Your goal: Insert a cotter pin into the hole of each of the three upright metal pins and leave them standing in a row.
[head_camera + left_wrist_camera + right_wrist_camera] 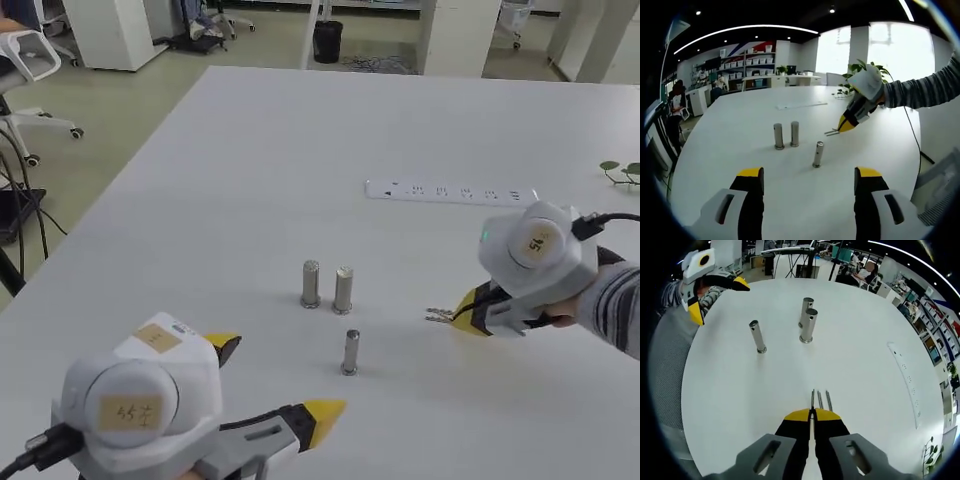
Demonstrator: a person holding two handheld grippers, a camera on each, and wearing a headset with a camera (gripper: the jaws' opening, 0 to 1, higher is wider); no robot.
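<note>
- Fingers (827, 416) of our right gripper (812, 415) are pressed together, yellow tips meeting, and thin metal prongs stick out forward from between them. These are the cotter pins (819, 399). We count about three prongs, but the view is too fine-grained to say how many pins that makes.
- In the head view the right gripper (465, 310) sits low at the right of the white table (250, 150), tips pointing left, with the cotter pins (438, 316) just above the surface. We cannot tell whether they touch it.
- Our left gripper (809, 175) is spread wide, its two yellow-tipped jaws well apart with nothing between them but bare table. In the head view the left gripper (275, 375) is at the lower left, aimed toward the middle of the table.
- Three metal pins (343, 290) stand upright near the table's centre. Two are just beside each other with a narrow gap, and the lone pin (350, 352) stands apart, nearer to us.
- From the left gripper view the pair (786, 135) is on the left and the lone pin (818, 153) on the right, with the right gripper (844, 125) beyond it – close, but not touching.
- No metal pin has a cotter pin through it; all three lie well ahead of the held prongs in the right gripper view.
- A white power strip (450, 192) lies flat on the table beyond the pins.
</note>
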